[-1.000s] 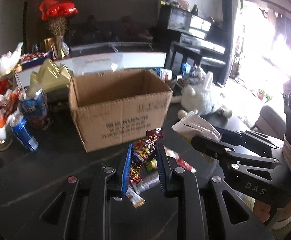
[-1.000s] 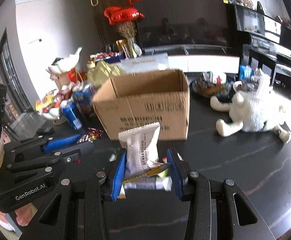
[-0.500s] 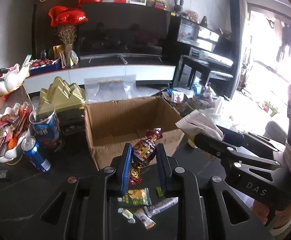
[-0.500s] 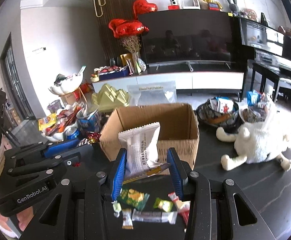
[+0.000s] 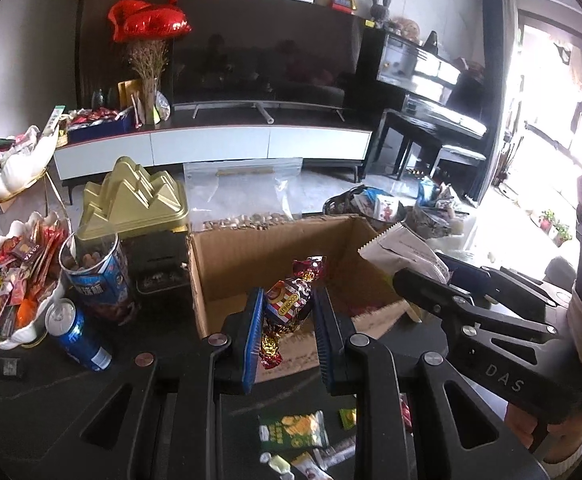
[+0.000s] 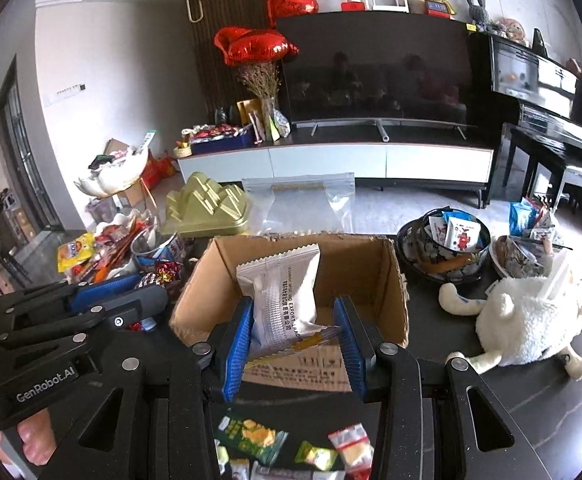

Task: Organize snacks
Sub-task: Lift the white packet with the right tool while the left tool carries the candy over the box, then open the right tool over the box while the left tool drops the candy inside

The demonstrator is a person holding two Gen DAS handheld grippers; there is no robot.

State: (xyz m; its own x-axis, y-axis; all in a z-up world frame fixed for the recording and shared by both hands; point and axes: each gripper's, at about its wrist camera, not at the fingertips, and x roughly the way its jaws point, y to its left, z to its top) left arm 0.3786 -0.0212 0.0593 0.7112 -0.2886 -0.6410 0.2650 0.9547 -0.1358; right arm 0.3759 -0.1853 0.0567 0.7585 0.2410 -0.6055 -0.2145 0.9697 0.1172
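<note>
**Left wrist view: both claws loaded over the box**

We pinch a coconut candy [image 5: 289, 307] in our left claw [image 5: 287, 330] and a white packet [image 6: 281, 294] in our right claw [image 6: 293, 344], both above the open cardboard box [image 6: 395, 280]. Loose snacks [image 6: 251, 436] dot the dark counter [image 6: 491, 400]; a television [image 5: 263, 52] stands behind.

I am working in a home living room: a television [image 6: 375, 68] on a low cabinet [image 6: 331, 160], a piano [image 6: 547, 92], heart balloons [image 6: 259, 44].
</note>
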